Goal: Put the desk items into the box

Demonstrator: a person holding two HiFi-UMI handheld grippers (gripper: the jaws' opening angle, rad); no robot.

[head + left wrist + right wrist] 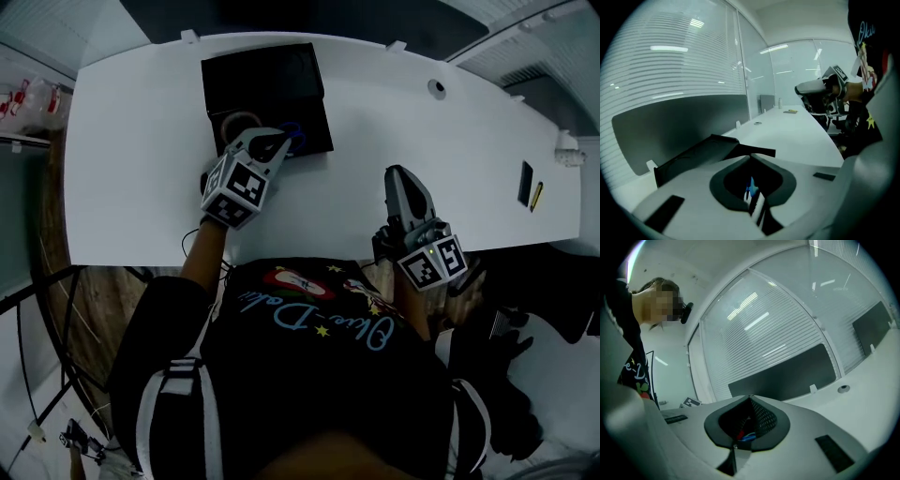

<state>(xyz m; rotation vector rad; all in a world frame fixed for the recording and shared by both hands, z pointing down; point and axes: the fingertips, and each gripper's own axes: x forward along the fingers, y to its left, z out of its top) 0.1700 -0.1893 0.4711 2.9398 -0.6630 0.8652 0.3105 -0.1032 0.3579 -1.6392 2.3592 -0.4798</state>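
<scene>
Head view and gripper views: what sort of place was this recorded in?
Most likely an office: a long white desk with a round cable grommet, slatted blinds along glazed walls, and a grey divider screen at the desk's far edge.

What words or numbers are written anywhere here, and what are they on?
Shirt: curly blue lettering, upside down in the head view, too swirly to read for sure.
Cube on the left tool: black-and-white square pattern, no words.
Cube on the right tool: same kind of pattern, no words.
Black box: no print that I can see.
</scene>
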